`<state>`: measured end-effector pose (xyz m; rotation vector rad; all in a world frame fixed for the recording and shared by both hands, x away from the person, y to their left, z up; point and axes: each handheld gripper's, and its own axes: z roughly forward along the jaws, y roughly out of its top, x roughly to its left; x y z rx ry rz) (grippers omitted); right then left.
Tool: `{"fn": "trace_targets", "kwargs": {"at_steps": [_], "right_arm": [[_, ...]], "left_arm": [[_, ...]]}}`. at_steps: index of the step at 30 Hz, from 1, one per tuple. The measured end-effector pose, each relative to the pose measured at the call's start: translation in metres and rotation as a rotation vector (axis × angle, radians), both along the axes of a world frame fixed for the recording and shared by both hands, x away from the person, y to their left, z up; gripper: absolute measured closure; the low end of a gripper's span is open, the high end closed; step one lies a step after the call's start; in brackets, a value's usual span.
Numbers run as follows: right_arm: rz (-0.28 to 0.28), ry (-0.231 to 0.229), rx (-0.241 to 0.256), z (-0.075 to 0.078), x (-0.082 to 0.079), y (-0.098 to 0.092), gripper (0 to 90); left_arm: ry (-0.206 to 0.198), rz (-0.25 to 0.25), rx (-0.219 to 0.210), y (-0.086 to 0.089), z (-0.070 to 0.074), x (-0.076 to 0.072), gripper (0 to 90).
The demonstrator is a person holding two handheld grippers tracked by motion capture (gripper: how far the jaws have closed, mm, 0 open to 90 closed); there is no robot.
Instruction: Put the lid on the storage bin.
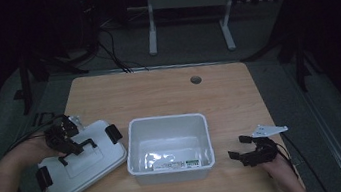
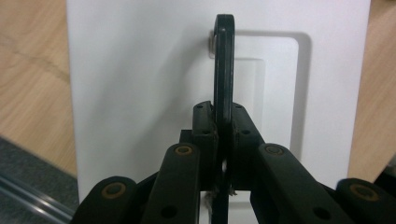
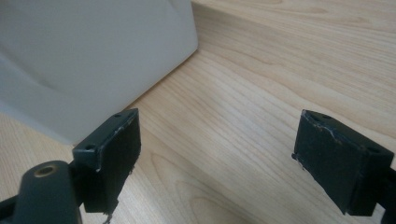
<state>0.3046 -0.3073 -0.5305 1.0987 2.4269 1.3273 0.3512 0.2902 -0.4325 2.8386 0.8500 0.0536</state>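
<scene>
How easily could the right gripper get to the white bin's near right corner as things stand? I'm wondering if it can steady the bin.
Probably yes. The right gripper sits open just right of the white bin, with bare table between them.

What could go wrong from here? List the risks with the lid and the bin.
1. The left claw pinches only the thin black handle of the white lid; the handle looks hinged, so the lid could swing or tilt when lifted.
2. The lid lies close beside the open white bin; a swinging lid might knock the bin's wall.
3. The right claw is open and apart from the bin, so nothing steadies the bin if bumped.
</scene>
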Motion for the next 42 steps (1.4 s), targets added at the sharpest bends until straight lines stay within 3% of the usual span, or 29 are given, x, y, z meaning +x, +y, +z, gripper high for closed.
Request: {"fn": "trace_targets", "kwargs": {"at_steps": [6, 9, 26, 33, 42], "right_arm": [[-0.002, 0.007, 0.008, 0.000, -0.001, -0.001, 14.5], [-0.002, 0.011, -0.001, -0.001, 0.000, 0.000, 14.5], [0.011, 0.013, 0.015, 0.002, 0.000, -0.001, 14.5], [0.010, 0.010, 0.020, 0.002, 0.000, -0.001, 14.5], [0.010, 0.011, 0.021, 0.002, -0.002, -0.002, 14.5]], "left_arm": [[-0.049, -0.010, 0.022, 0.009, 0.032, -0.008, 83.7], [-0.064, -0.021, 0.006, 0.009, 0.043, -0.010, 83.7], [-0.127, -0.088, 0.004, -0.014, 0.098, -0.017, 83.7], [-0.123, -0.154, 0.004, -0.043, 0.098, -0.014, 83.7], [-0.110, -0.241, -0.035, -0.087, 0.091, -0.009, 83.7]]}}
